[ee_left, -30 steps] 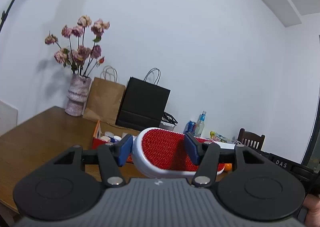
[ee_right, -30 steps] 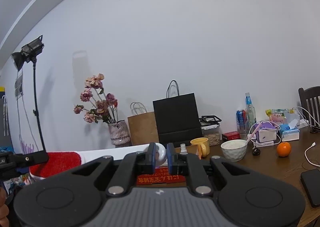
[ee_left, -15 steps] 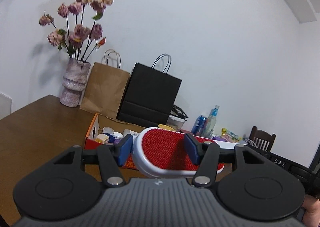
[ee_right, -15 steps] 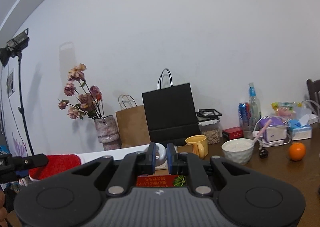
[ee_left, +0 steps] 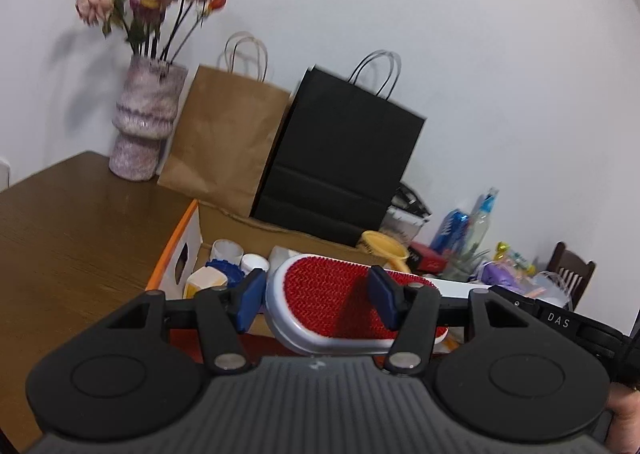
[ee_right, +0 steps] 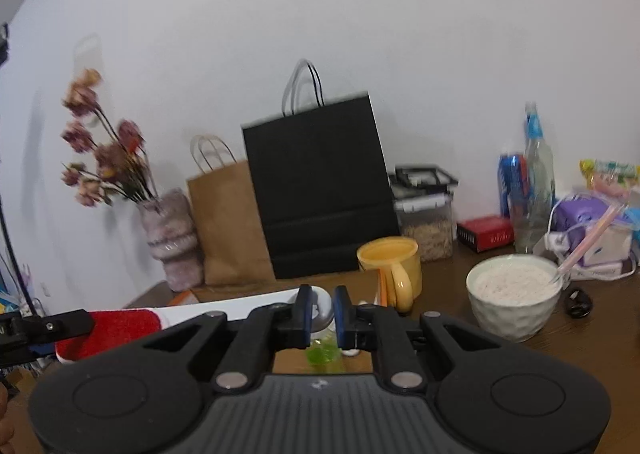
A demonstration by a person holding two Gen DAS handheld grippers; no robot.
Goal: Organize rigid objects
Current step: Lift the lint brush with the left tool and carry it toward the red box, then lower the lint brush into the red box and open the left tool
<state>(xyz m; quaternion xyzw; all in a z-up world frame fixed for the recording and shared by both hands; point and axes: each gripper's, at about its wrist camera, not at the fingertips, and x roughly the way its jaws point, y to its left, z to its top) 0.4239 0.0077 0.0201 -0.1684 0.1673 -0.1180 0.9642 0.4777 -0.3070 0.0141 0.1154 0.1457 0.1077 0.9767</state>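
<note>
A white lint brush with a red bristle pad [ee_left: 332, 298] is held between both grippers. My left gripper [ee_left: 316, 300] is shut on its red head end. My right gripper [ee_right: 320, 312] is shut on the white handle end [ee_right: 320, 304]; the brush [ee_right: 120, 328] runs off to the left there. Below the brush stands an open cardboard box [ee_left: 188, 238] with an orange edge, holding several small white jars and bottles [ee_left: 226, 252]. The box's inside is partly hidden by the brush and grippers.
On the wooden table [ee_left: 72, 230] stand a vase of dried flowers [ee_left: 144, 121], a brown paper bag [ee_left: 228, 141] and a black paper bag [ee_left: 340, 157]. A yellow mug [ee_right: 394, 266], a white bowl with a straw [ee_right: 516, 296], a food jar, a can and a bottle stand to the right.
Both grippers have moved forward and tilted down with the brush, closer to the box and the bags. Both grips on the brush are unchanged.
</note>
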